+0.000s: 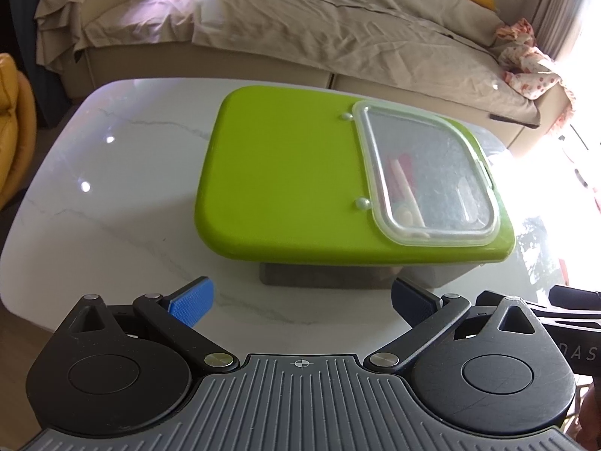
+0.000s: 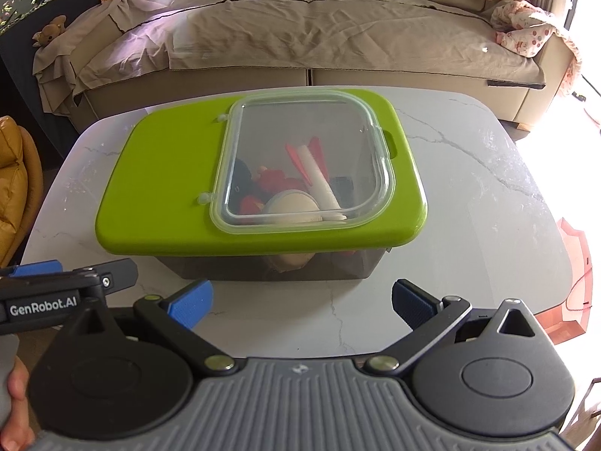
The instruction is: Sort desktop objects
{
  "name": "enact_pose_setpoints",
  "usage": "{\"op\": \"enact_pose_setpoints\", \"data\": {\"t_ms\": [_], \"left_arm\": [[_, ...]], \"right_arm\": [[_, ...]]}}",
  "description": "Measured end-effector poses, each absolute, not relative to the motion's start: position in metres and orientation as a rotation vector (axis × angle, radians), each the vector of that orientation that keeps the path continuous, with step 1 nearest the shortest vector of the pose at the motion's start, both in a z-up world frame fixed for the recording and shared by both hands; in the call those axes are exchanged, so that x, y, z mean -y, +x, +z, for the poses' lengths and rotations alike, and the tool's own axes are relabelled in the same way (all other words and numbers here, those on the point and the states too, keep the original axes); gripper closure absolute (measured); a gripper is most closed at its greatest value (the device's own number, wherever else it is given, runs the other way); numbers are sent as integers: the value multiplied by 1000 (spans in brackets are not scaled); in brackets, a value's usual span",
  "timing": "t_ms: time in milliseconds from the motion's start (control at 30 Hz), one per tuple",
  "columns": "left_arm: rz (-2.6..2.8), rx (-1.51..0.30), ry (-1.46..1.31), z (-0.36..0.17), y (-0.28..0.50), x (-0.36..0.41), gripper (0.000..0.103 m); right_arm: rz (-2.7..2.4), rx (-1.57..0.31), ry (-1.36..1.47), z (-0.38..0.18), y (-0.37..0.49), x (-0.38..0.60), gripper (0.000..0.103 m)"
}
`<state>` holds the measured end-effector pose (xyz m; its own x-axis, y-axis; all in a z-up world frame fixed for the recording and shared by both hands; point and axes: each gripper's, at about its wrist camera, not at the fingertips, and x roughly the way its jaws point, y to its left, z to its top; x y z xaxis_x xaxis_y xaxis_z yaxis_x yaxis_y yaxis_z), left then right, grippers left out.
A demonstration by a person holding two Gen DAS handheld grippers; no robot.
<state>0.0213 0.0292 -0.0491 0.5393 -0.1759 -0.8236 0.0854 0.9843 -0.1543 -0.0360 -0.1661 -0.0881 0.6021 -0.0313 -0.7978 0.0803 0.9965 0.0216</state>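
Observation:
A grey storage box with a green lid (image 1: 281, 173) stands on the white marble table (image 1: 112, 188); it also shows in the right wrist view (image 2: 165, 188). Its clear hinged flap (image 2: 300, 158) is closed. Through it I see a white tube (image 2: 319, 176), red items (image 2: 272, 182) and a cream round thing (image 2: 293, 205) inside. My left gripper (image 1: 302, 302) is open and empty, just in front of the box. My right gripper (image 2: 302, 302) is open and empty, also in front of the box, beside the left gripper (image 2: 67, 282).
A sofa under a beige sheet (image 2: 300, 22) runs behind the table. A yellow leather chair (image 2: 15, 188) stands at the left. A patterned cloth (image 2: 526, 34) lies on the sofa's right end. Strong sunlight washes out the right side.

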Motion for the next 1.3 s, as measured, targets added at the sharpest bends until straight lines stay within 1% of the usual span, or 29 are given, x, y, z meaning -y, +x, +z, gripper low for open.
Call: {"op": "enact_pose_setpoints", "data": {"t_ms": [1300], "left_arm": [[-155, -1033, -101, -60, 21, -28, 0]], "right_arm": [[-51, -957, 80, -96, -37, 168, 0]]}}
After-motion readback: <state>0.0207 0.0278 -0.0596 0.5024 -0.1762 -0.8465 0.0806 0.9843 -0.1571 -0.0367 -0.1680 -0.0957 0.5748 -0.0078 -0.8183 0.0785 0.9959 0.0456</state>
